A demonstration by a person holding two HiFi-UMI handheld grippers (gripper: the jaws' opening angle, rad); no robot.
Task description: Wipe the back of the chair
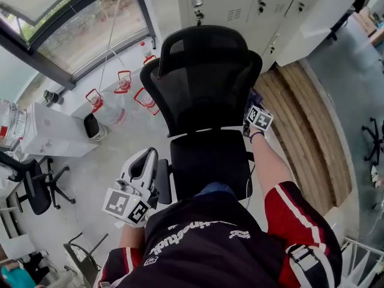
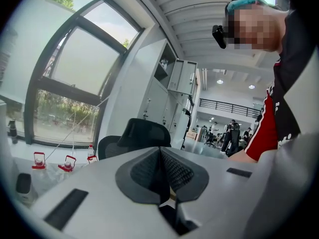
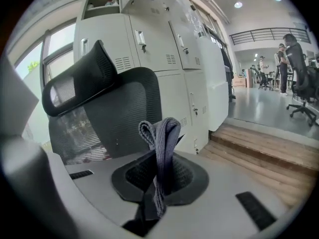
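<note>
The black mesh back of the office chair (image 1: 201, 92) is seen at the upper centre of the head view, with its padded black headrest (image 1: 207, 47) above it. The right gripper (image 3: 159, 171) is shown at the centre right, just beside the back's right edge. In the right gripper view its jaws are clenched on a folded grey woven cloth (image 3: 160, 143), which stands up out of them with the mesh behind it to the left. Whether cloth and mesh are touching cannot be told. The left gripper (image 2: 160, 176) is held low at the lower left of the head view, beside the black seat (image 1: 210, 167). Its jaws are pressed together with nothing between them. The step in hand is judged to be the bringing of the cloth to the back, with wiping about to begin. For the next move, the cloth would need to be pressed against the mesh and drawn across it. The free gripper might also be needed to steady a chair that could swivel away.
</note>
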